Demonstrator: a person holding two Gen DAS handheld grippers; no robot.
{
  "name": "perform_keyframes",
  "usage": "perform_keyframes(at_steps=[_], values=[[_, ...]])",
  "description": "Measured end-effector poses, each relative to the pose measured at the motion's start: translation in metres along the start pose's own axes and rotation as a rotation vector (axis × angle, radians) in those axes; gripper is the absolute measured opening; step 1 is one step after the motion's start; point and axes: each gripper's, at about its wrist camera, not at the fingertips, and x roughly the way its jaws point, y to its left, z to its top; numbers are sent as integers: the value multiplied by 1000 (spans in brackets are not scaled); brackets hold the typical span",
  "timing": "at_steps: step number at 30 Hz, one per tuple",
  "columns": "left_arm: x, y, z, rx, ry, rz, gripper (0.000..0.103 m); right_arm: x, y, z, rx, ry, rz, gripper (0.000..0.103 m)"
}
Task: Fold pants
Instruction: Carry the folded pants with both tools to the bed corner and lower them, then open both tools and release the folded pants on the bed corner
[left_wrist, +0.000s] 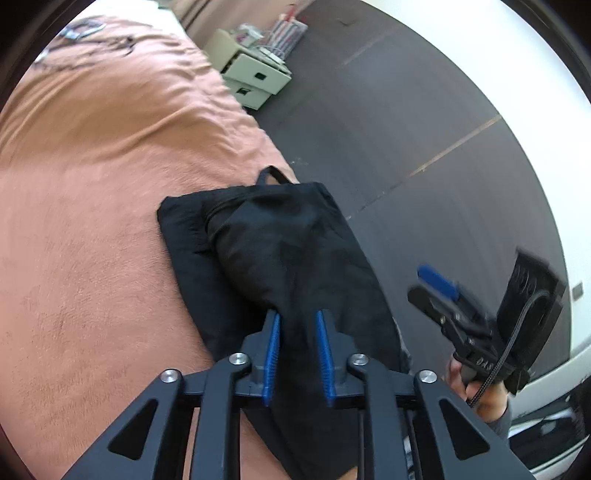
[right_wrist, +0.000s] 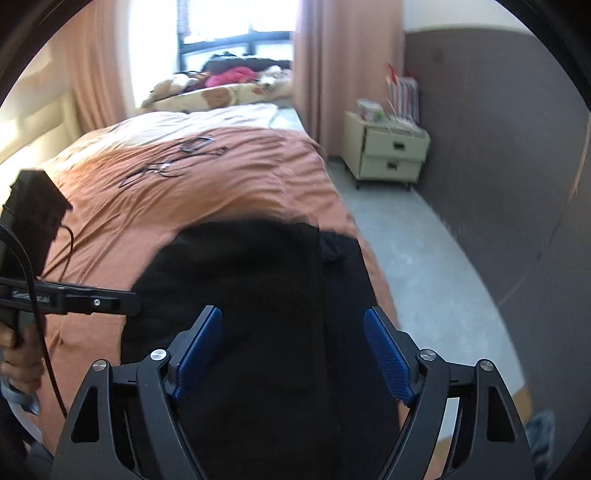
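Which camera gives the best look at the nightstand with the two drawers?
The right wrist view: the nightstand stands upright against the grey wall, both drawers and its legs visible. The left wrist view shows it smaller and tilted near the top edge, beyond the bed.

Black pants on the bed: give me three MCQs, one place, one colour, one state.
1. Where do the black fabric pants lie?
A. by the bed's edge nearest the floor
B. on the nightstand
C. on the floor

2. What colour is the bed cover?
A. white
B. orange-brown
C. green

3. How do the right gripper pads stand?
A. clamped on a cable
B. wide apart over the pants
C. shut empty

A: the pants lie along the cover's floor-side edge.
B: the cover is orange-brown in both views.
B: a broad gap separates the blue pads.
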Motion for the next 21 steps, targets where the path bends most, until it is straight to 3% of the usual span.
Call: perform_keyframes(at_steps=[7,12,14,17,18,21], values=[[4,16,10,-30,-12,-13,44,-36,0,-21,108,-39,-12,78],[14,19,28,-66,-33,-39,47,-46,5,-42,183,-53,44,51],[22,21,35,-72,-26,-40,47,-46,7,-54,215,-28,67,35],[28,23,47,-68,-50,19,47,-45,4,-68,261,-17,91,35],[29,25,50,-68,-68,50,45,-46,6,-74,271,-17,100,35],[34,31,54,-69,-67,78,14,-47,7,-90,296,-4,107,35]])
